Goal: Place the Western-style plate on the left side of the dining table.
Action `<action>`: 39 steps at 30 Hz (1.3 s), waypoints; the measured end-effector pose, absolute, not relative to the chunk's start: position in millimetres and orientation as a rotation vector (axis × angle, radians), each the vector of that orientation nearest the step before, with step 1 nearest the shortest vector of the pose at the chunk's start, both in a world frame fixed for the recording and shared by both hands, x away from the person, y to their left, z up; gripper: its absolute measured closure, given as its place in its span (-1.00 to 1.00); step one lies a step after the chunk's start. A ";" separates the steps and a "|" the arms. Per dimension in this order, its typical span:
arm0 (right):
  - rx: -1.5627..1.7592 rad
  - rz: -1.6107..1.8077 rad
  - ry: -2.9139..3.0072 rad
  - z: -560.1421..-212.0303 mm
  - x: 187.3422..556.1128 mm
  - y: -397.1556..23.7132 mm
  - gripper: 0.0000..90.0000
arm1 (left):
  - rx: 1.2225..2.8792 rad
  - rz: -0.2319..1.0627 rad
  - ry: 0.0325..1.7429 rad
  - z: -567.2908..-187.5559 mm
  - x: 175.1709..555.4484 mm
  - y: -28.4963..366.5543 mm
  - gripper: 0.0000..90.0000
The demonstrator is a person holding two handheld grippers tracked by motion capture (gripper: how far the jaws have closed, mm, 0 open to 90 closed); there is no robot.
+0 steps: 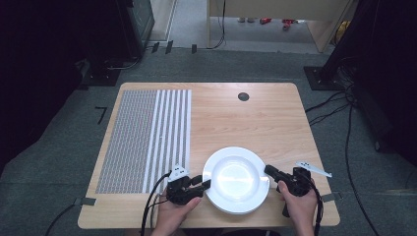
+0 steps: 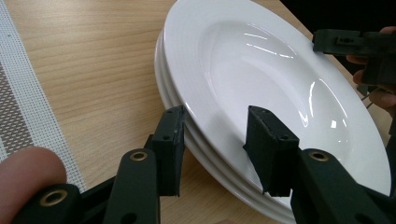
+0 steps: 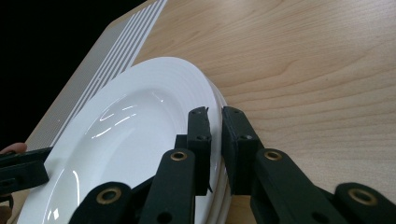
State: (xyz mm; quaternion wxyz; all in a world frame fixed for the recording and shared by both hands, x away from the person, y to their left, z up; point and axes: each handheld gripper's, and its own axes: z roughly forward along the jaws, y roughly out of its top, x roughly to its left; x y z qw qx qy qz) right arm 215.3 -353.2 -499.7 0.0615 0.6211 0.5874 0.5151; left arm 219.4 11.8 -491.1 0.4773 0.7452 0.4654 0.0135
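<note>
Jaws of my right gripper [image 3: 215,140] stand nearly together, pinched on the right rim of the top white plate [image 1: 236,178], one pad above the rim and one below it, as the right gripper view shows. My left gripper [image 2: 217,149] straddles the opposite, left rim of the same plate: in its own view one jaw stands outside the edge and the other sits over the shiny inner face, with a gap on the inner side, and I cannot tell whether the pads press on the rim. The plate is the uppermost of a small stack of white plates; edges of the others show just under it in both gripper views. The stack rests on the wooden table [image 1: 255,113], near the front edge, between my two hands. To the left of the stack, just beside my left gripper, lies a grey woven mat with white stripes [image 1: 147,137]. Far back on the tabletop sits a small dark round cap [image 1: 243,96], well apart from the plates
</note>
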 end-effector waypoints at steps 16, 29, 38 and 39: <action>1.898 1.689 1.723 -499.7 214.9 -356.6 0.84 | 1.802 0.012 1.158 -493.6 220.6 12.2 0.29; 1.889 1.798 1.712 -500.3 215.7 -350.0 0.78 | 1.800 0.014 1.163 -494.0 220.5 11.8 0.27; 1.827 1.856 1.699 -500.0 215.6 -347.8 0.80 | 1.787 0.006 1.171 -494.3 221.0 12.0 0.26; 1.803 1.876 1.700 -499.7 215.5 -347.5 0.80 | 1.785 0.002 1.171 -494.4 221.1 12.2 0.25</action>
